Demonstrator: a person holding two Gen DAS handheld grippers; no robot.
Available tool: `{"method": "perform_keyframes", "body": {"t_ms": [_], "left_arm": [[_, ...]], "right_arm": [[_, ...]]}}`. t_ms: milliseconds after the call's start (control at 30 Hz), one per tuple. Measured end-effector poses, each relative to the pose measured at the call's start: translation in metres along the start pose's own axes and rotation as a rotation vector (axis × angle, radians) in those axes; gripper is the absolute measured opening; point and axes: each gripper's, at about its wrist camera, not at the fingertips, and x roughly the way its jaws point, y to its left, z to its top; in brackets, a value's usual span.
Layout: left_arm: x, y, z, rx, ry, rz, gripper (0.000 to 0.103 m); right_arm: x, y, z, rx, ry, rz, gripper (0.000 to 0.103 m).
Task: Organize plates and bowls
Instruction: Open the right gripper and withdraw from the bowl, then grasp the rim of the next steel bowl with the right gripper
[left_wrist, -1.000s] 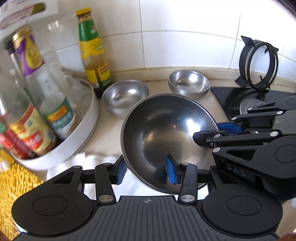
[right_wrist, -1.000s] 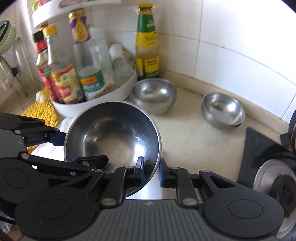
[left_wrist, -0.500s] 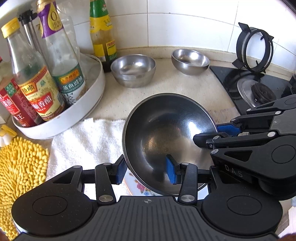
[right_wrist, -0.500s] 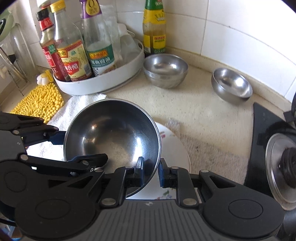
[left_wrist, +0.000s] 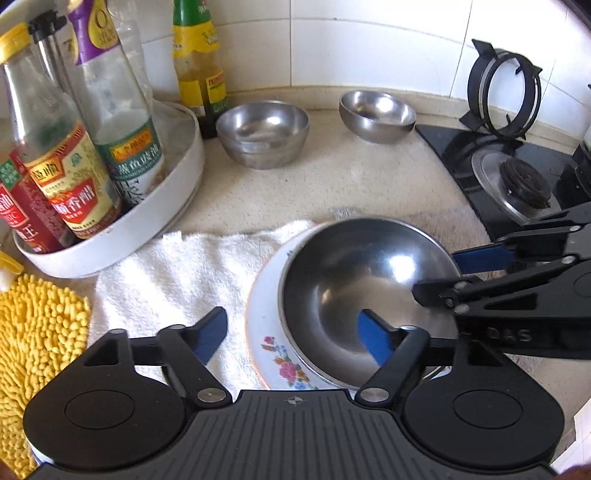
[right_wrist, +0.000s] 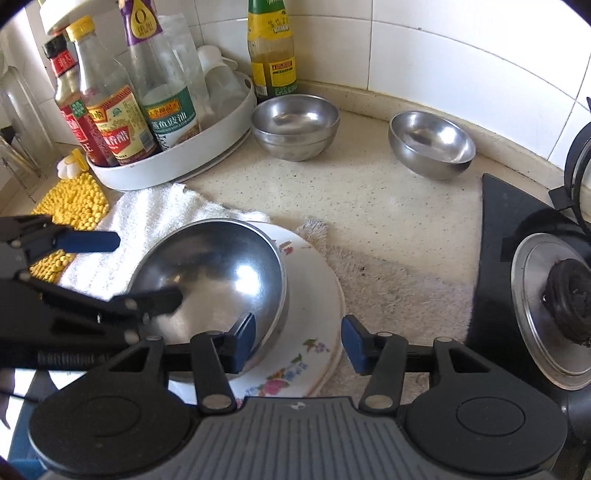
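Left wrist: steel bowl (left_wrist: 365, 291) on floral plate (left_wrist: 269, 332) (both grippers' fingers just opened, clear of rim)

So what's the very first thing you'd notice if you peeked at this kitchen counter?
The big shiny steel bowl jumps out first, sitting on a white flowered plate in the middle of the counter. The left gripper and right gripper have just been opening, and both now stand open astride its rim. Behind it, a round white tray of sauce bottles fills the back left corner.
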Motion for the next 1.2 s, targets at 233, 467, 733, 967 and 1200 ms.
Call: {"method": "perform_keyframes", "body": {"t_ms": [233, 467, 733, 967, 1200], "left_arm": [[-0.013, 0.015, 0.012, -0.024, -0.028, 0.038, 0.089], [-0.023, 0.024, 0.044, -0.031, -0.086, 0.081, 0.093], [-0.009, -0.01, 0.094, 0.061, -0.128, 0.084, 0.096], [0.023, -0.036, 0.121, 0.105, -0.11, 0.075, 0.096], [0.062, -0.039, 0.139, 0.104, -0.045, 0.077, 0.096]], "right_arm": [[-0.03, -0.015, 0.014, -0.035, -0.076, -0.02, 0.054], [-0.023, -0.034, 0.053, -0.094, -0.119, -0.15, 0.054], [0.015, -0.054, 0.08, -0.104, -0.12, -0.247, 0.054], [0.051, -0.078, 0.081, 0.033, -0.159, -0.242, 0.054], [0.069, -0.104, 0.09, 0.049, -0.112, -0.222, 0.054]]}}
